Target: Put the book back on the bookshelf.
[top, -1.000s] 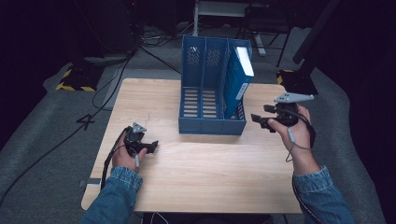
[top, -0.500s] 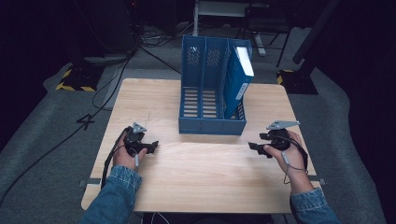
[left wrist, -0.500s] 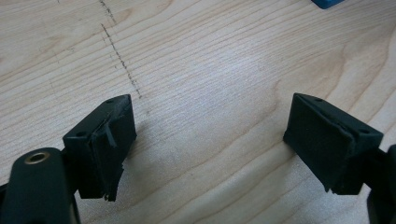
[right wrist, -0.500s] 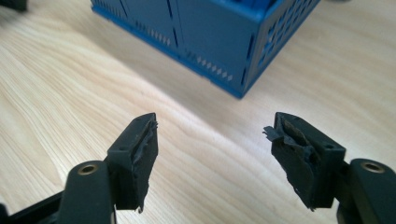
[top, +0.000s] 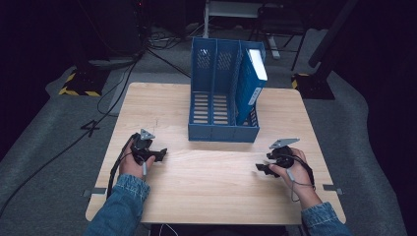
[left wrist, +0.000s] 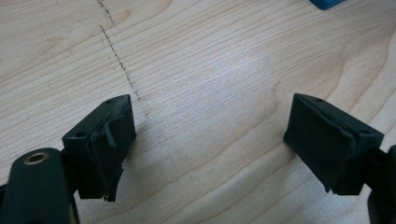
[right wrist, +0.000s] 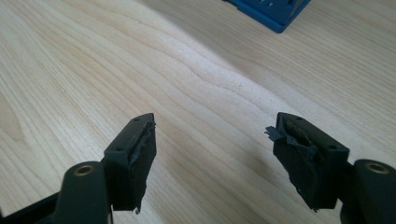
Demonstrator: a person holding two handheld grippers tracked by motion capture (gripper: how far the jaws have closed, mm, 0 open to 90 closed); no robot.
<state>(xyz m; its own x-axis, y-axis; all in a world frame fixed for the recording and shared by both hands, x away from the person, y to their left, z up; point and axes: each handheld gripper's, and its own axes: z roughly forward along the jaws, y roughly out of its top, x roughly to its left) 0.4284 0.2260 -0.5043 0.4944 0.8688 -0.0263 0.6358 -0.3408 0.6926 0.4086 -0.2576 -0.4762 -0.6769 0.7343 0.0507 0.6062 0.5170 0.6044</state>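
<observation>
Apparently wrap-up step — blue binder (top: 252,81) stands in the file rack's (top: 221,132) right slot, far side; left gripper (top: 156,156) and right gripper (top: 263,169) released, empty, resting near edge — nothing left but parking.

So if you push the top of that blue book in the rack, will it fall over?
Probably not far. The blue book already leans at a tilt in the right-hand slot of the blue file rack, so the slot walls would likely catch it. It looks thick and stiff, so it should move as one piece rather than bend. The rack seems light and slotted, so it might slide on the wooden table.
</observation>
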